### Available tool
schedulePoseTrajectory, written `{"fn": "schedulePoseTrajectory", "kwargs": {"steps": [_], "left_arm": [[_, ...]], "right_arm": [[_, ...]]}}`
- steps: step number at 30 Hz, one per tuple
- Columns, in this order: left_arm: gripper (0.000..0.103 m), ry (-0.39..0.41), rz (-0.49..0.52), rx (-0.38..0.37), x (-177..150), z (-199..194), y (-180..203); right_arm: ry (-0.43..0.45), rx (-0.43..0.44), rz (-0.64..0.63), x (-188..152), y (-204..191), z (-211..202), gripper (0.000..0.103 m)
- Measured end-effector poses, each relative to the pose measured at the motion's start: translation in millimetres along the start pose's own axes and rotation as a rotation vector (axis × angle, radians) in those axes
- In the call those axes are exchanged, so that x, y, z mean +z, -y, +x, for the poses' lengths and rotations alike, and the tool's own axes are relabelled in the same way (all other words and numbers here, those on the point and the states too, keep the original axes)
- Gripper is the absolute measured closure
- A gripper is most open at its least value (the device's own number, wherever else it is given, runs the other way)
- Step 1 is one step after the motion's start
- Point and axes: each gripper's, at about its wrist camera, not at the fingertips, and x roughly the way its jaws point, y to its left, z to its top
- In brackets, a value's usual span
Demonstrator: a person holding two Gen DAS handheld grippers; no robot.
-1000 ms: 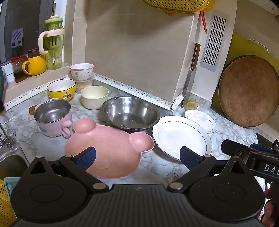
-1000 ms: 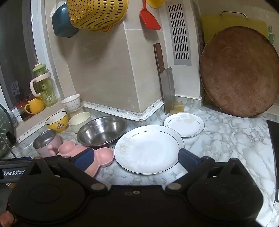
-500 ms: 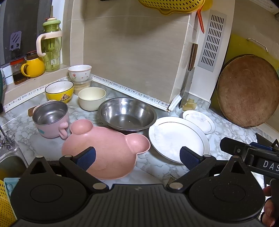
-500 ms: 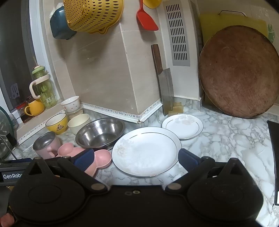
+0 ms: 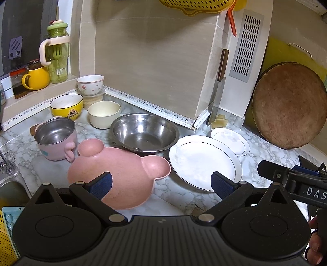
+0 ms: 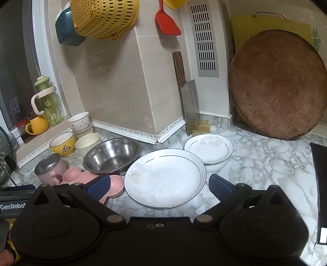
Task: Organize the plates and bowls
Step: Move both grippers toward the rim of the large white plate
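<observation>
On the marble counter lie a pink bear-shaped plate (image 5: 120,174), a steel bowl (image 5: 144,132), a large white plate (image 5: 202,161) and a small white plate (image 5: 230,141). Behind stand a pink steel-lined cup (image 5: 56,138), a cream bowl (image 5: 104,113), a yellow bowl (image 5: 66,106) and a flowered bowl (image 5: 90,84). My left gripper (image 5: 161,184) is open and empty above the pink plate's near edge. My right gripper (image 6: 159,187) is open and empty over the large white plate (image 6: 164,177), with the small plate (image 6: 208,148) beyond it.
A round wooden board (image 6: 276,86) leans on the right wall. A cleaver (image 6: 189,106) stands against the corner. A yellow colander (image 6: 104,18) and a red spatula (image 6: 165,20) hang above. A sink (image 5: 10,188) is at the left. A black hob edge (image 6: 319,184) lies at the right.
Both grippers have drifted slightly rightward and forward, so the dishes sit a little further left in both views. Both stay open. No dish has moved.
</observation>
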Motion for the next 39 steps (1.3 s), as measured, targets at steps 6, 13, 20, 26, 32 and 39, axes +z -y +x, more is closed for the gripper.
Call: {"fn": "schedulePoseTrajectory", "kwargs": {"steps": [6, 13, 20, 26, 32, 39], "left_arm": [[0.000, -0.001, -0.002, -0.002, -0.2, -0.2, 5.5], [0.000, 0.002, -0.020, 0.002, 1.1, -0.4, 7.7], [0.000, 0.002, -0.026, -0.002, 3.1, 1.7, 10.4], [0.000, 0.001, -0.025, -0.003, 6.2, 6.5, 14.2], [0.000, 0.007, -0.014, 0.004, 8.7, 9.9, 18.2], [0.000, 0.002, -0.028, -0.008, 12.8, 20.5, 17.6]], "right_arm": [[0.009, 0.018, 0.002, 1.2, 3.4, -2.2, 0.000], [0.008, 0.037, -0.010, 3.6, 5.2, -3.5, 0.000], [0.011, 0.036, -0.007, 5.3, 9.5, -3.3, 0.000], [0.008, 0.053, -0.007, 6.3, 11.6, -1.7, 0.000], [0.012, 0.042, -0.005, 8.0, 13.9, 1.2, 0.000], [-0.008, 0.041, 0.000, 10.1, 17.7, 10.0, 0.000]]}}
